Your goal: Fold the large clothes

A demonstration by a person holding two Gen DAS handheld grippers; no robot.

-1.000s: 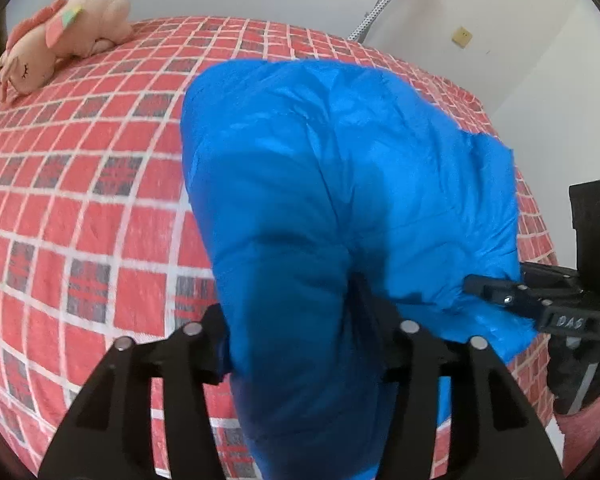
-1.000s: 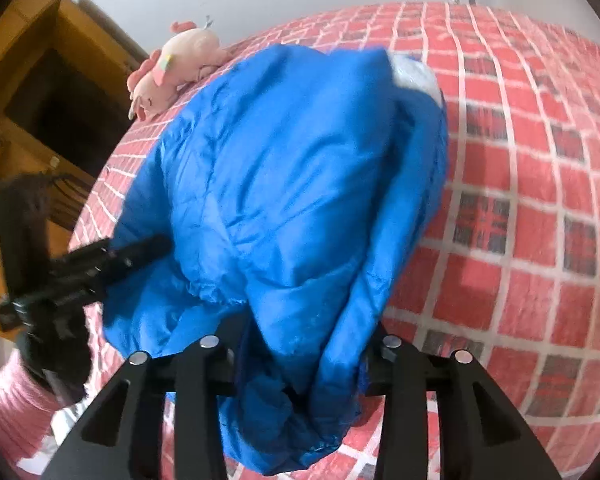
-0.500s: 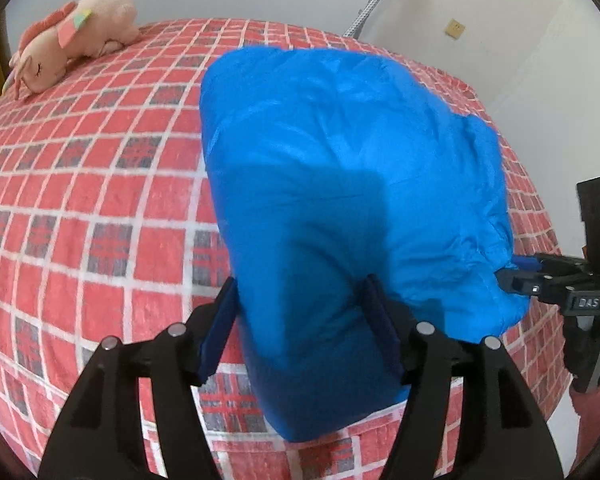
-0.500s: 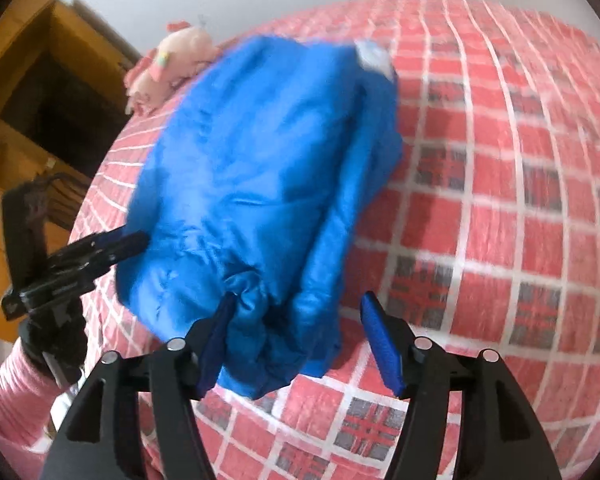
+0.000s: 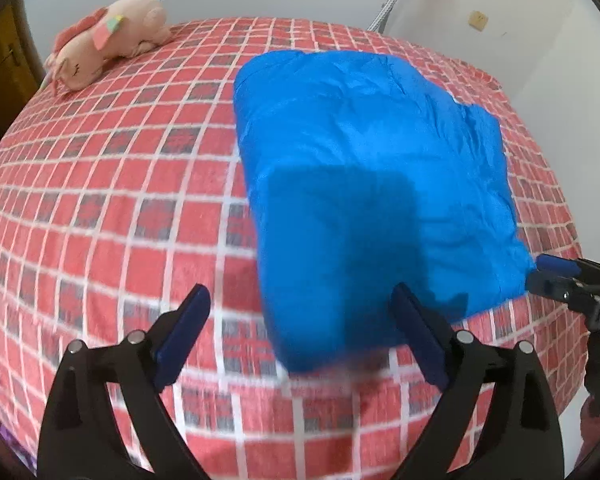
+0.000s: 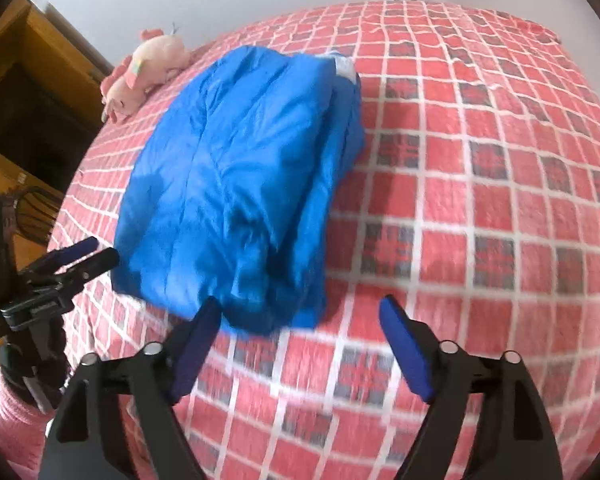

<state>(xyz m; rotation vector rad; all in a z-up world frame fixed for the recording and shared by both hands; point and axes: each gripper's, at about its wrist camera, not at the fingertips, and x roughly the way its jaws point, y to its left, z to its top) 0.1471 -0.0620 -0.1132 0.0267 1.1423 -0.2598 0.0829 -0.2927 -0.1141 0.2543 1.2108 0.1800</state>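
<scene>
Both claws wide open, nothing in either one! Left claw [image 5: 300,332] hangs over the near end of the jacket [image 5: 364,184], its blue pads spread to either side of that end; whether the pads brush the cloth I cannot tell, the near edge is blurred. Right claw [image 6: 300,340] is just as wide, one pad close against the jacket's near corner, the other over bare bed [image 6: 500,200]. Empty, both of them.

And from the left wrist view you can see the right claw's tip at the jacket's far-side edge, right by the cloth; from the right wrist view the left claw sits by the opposite edge. One claw per side, then.

Now the jacket itself: bright blue, folded into a thick block, lying on the red-check bed towards the near edge. Crinkled, shiny shell, puffy layers, so I'd judge it light, soft and slippery, the sort that springs open and slides off itself. A pale label shows at the far end in the right wrist view. For another fold, I'd say pinch through all the layers at the near corners, deep, not just the top skin, or the stack will shear apart.

Further out, a pink plush [image 5: 108,40] rests at the bed's far corner, well apart from the jacket. Beyond that, white wall, and a wooden cabinet [image 6: 32,92] off to the side.
</scene>
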